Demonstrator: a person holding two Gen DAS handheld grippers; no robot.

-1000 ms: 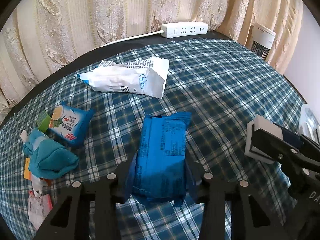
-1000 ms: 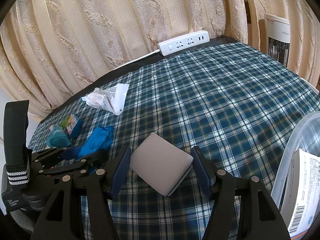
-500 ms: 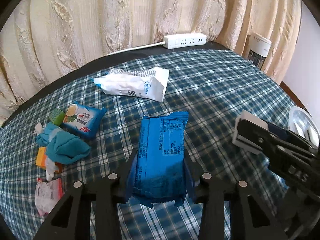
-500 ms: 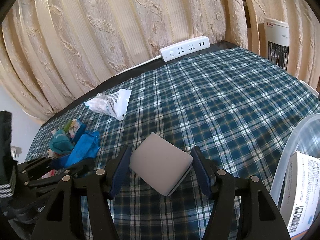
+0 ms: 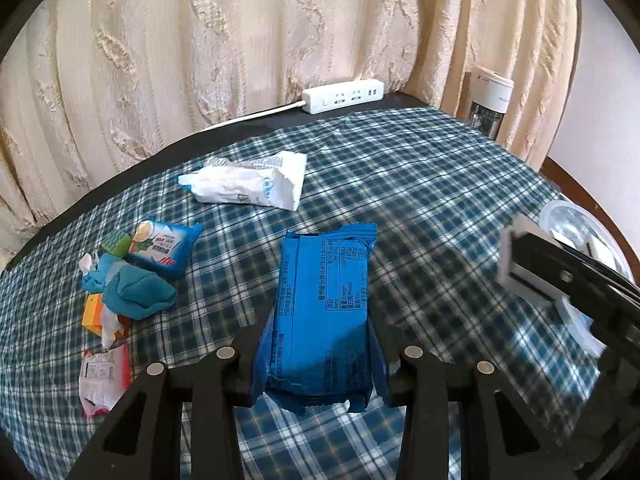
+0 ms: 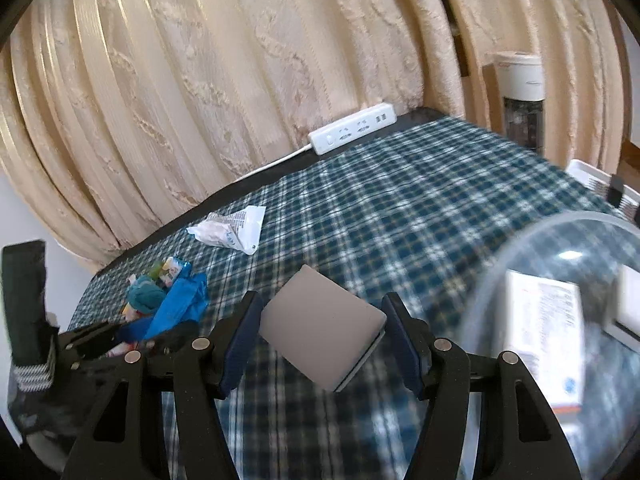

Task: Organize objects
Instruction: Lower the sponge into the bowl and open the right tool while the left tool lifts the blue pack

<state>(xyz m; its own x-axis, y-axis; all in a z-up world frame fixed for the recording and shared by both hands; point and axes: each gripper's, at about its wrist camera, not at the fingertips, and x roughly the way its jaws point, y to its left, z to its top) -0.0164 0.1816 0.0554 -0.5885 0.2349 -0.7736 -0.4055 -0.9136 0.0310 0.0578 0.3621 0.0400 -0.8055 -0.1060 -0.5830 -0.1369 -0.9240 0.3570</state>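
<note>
My left gripper (image 5: 318, 354) is shut on a blue snack packet (image 5: 324, 312) and holds it above the plaid tablecloth (image 5: 420, 200). My right gripper (image 6: 322, 340) is shut on a flat grey-white box (image 6: 320, 334), held tilted above the cloth; it also shows at the right of the left wrist view (image 5: 524, 268). A clear plastic container (image 6: 560, 300) with a printed white box (image 6: 544, 328) inside sits just right of the right gripper. Several small snack packs (image 5: 132, 276) lie at the left.
A white crumpled bag (image 5: 248, 184) lies mid-table. A white power strip (image 5: 342, 96) sits at the far edge by the cream curtain (image 5: 280, 32). A white heater (image 6: 520, 96) stands beyond the table at the right.
Both grippers have risen and pulled back with their loads. The right gripper has swung right, so the clear container now fills more of its view.
</note>
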